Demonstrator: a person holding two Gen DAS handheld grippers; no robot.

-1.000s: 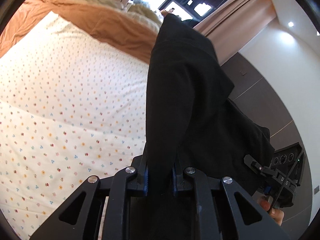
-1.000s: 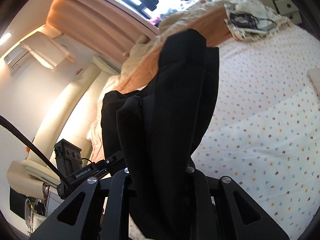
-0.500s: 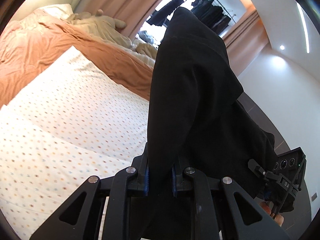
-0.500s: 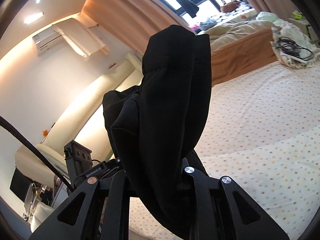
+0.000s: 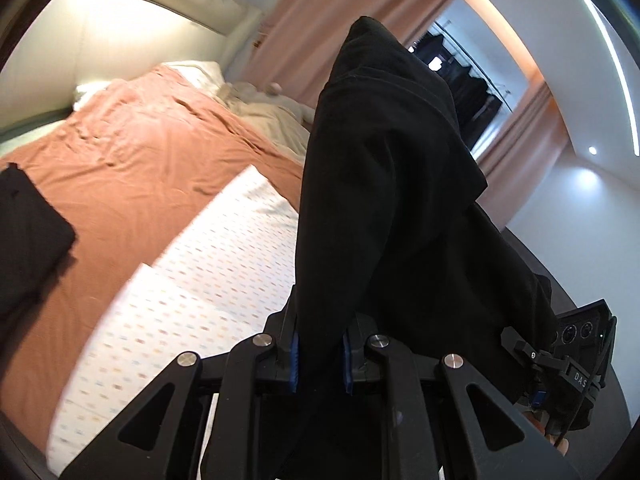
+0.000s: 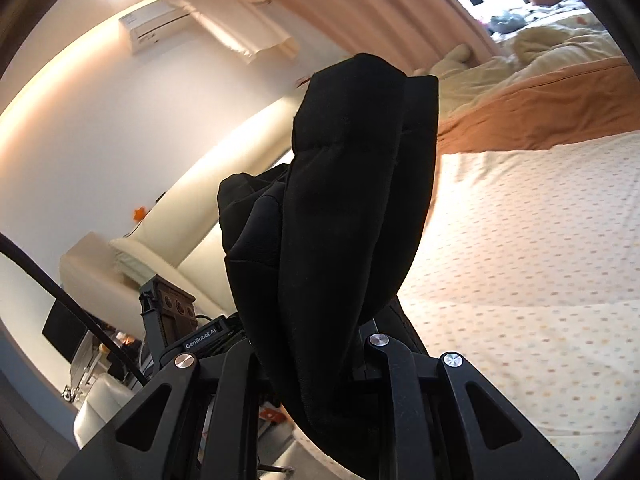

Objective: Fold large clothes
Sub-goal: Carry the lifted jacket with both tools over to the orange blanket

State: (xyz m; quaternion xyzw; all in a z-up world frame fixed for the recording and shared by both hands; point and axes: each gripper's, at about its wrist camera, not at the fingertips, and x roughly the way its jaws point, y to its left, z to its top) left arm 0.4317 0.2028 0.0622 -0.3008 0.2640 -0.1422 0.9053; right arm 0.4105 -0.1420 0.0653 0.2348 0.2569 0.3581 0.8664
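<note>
A large black garment (image 5: 384, 208) hangs bunched between both grippers, held up above the bed. My left gripper (image 5: 320, 356) is shut on one part of it, cloth pinched between the blue pads. My right gripper (image 6: 316, 364) is shut on another part of the same black garment (image 6: 344, 208), which covers its fingertips. The right gripper also shows at the lower right of the left wrist view (image 5: 572, 364), and the left gripper shows at the lower left of the right wrist view (image 6: 180, 328).
The bed has a white dotted sheet (image 5: 208, 272) and an orange blanket (image 5: 140, 168) with cream bedding behind. A dark folded cloth (image 5: 28, 232) lies on the blanket at far left. A cream sofa (image 6: 192, 248) and curtains (image 6: 360, 8) stand beyond.
Both grippers have tilted upward with the garment still held, so the views now show more wall, ceiling and curtains. The dark folded cloth has come into the left view.
</note>
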